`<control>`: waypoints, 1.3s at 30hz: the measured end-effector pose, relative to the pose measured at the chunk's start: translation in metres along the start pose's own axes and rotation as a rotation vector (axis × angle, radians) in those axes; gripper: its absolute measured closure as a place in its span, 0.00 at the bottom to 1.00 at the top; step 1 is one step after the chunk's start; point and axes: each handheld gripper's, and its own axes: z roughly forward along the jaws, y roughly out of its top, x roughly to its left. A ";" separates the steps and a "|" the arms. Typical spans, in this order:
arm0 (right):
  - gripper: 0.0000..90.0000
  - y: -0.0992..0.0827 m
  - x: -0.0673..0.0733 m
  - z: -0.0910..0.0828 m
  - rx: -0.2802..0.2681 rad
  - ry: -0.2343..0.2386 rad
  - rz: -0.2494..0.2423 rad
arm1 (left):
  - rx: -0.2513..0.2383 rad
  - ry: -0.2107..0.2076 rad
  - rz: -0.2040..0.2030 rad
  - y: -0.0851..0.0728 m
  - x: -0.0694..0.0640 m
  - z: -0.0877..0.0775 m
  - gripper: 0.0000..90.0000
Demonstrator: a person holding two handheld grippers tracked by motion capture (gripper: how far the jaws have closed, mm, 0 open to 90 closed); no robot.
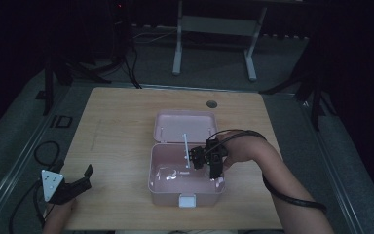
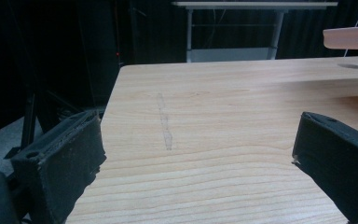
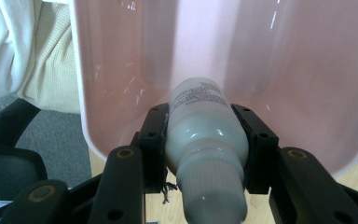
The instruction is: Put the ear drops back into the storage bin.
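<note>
Overhead, a person seated at a pale wooden worktop [image 1: 121, 126] works with a hand-held gripper in each hand, under dim light. At centre lies a pink box [image 1: 165, 183] with its hinged lid [image 1: 185, 119] thrown back flat on the far side and a white latch [image 1: 187, 200] on its near wall.

The right gripper [image 1: 213, 165], carried by a bare forearm with a black cable looped around it, points down over the right half of the open box. Its own camera, looking along the jaws, shows them clamped on a small white bottle [image 3: 205, 135]: a black pad presses each flank of the bottle's body, the ribbed cap [image 3: 212, 196] faces the camera and the printed base points into the glossy pink hollow of the box [image 3: 121, 70]. The bottle is held above the box floor; whether its far end touches the plastic cannot be told.

The left gripper [image 1: 70, 187], topped by a grey three-cornered plate, rests near the front left corner of the worktop, well apart from the box. Its jaws stand wide apart with bare wood grain [image 2: 191, 140] between them and hold nothing. From there the box lid [image 2: 349, 37] edges in at upper right.

Beyond the worktop stands a white desk frame [image 1: 214, 29] on grey carpet.
</note>
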 end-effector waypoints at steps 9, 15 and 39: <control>0.66 0.007 -0.001 0.020 -0.035 0.015 -0.004 | 0.000 0.000 0.000 0.000 0.000 0.000 0.02; 0.66 0.009 -0.001 0.039 -0.023 0.028 -0.004 | 0.003 0.001 0.000 0.000 0.000 0.000 0.02; 0.66 0.017 -0.006 0.089 -0.002 0.053 0.004 | 0.002 0.000 -0.001 0.000 0.000 0.000 0.02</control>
